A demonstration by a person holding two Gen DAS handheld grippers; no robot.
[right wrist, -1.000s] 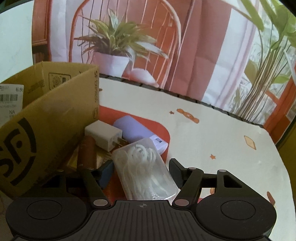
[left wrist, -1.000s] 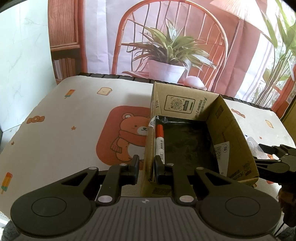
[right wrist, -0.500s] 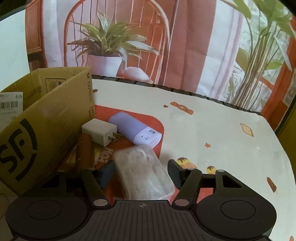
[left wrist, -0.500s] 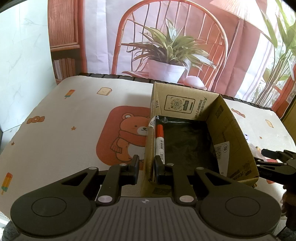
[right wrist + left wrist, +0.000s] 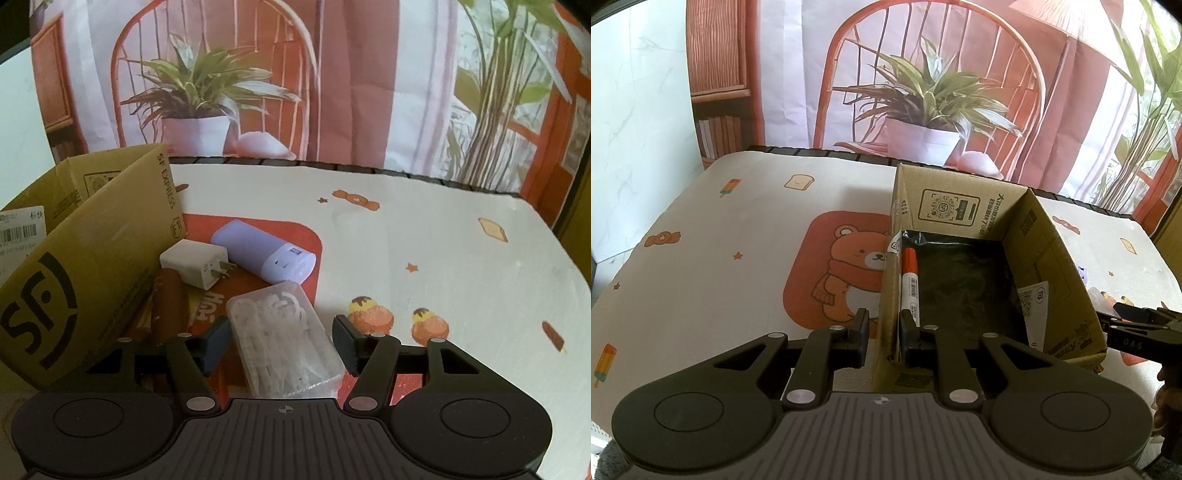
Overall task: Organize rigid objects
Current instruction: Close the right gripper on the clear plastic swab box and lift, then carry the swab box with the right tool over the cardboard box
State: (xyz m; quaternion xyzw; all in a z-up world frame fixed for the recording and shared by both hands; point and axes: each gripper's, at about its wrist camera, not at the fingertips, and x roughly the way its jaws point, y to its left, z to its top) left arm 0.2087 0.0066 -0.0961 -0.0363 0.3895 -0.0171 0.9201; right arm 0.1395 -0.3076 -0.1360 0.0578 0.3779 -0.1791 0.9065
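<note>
On the box wall (image 5: 888, 295) the left gripper (image 5: 882, 326) clamps; right gripper (image 5: 280, 334) (half-open, just narrowed) straddles a clear case (image 5: 282, 339) — grip unclear.

My open cardboard box (image 5: 1049, 258) holds a red-capped marker (image 5: 909, 284) along its left wall. Beside it lie a white charger (image 5: 194, 263), lilac power bank (image 5: 264, 249), brown tube (image 5: 168, 306) and clear floss case (image 5: 284, 343).

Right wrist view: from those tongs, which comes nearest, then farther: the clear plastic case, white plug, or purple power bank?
1. Clear plastic case: between the right tongs' open fingers.
2. White plug: farther back, left, beside the cardboard box.
3. Purple power bank: farthest, just behind the plug, slightly right.
</note>
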